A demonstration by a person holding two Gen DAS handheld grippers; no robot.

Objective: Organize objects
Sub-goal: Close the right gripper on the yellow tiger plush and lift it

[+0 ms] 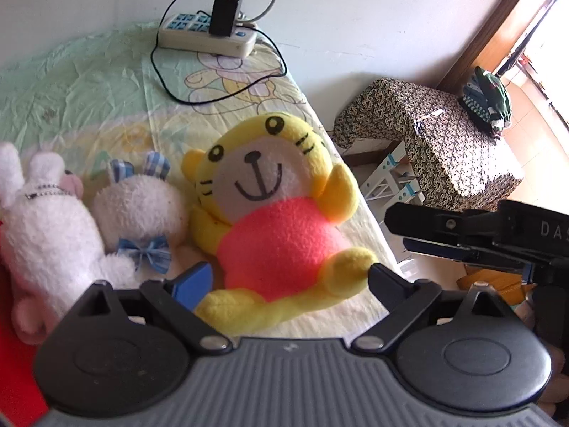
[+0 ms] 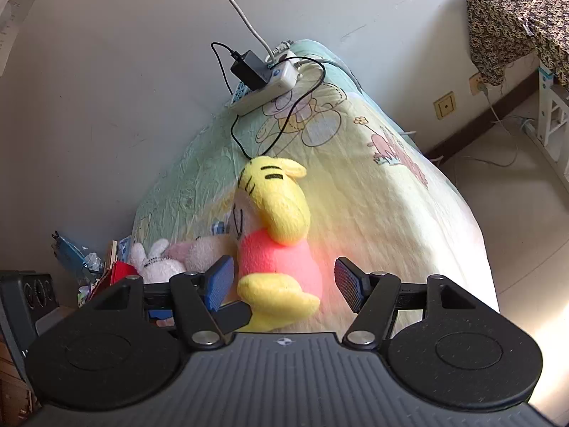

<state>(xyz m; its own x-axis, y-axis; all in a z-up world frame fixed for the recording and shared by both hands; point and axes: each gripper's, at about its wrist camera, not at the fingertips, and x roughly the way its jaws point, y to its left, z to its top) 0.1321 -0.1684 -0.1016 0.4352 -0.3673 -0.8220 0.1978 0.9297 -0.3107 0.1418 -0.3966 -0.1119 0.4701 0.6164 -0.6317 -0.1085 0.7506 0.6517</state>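
Both grippers, left gripper (image 1: 284, 277) and right gripper (image 2: 284, 284), stand released astride the yellow tiger plush (image 1: 274, 210), which lies on the bed (image 1: 89, 82) beside two white bunny plushes (image 1: 138, 206). Behind sit a power strip (image 1: 209, 35), white wall (image 1: 355, 7) and patterned-cloth-covered furniture (image 1: 444, 131).

White power strip (image 1: 207, 35) with black adapter (image 1: 224, 16), patterned cloth-covered table (image 1: 437, 135)
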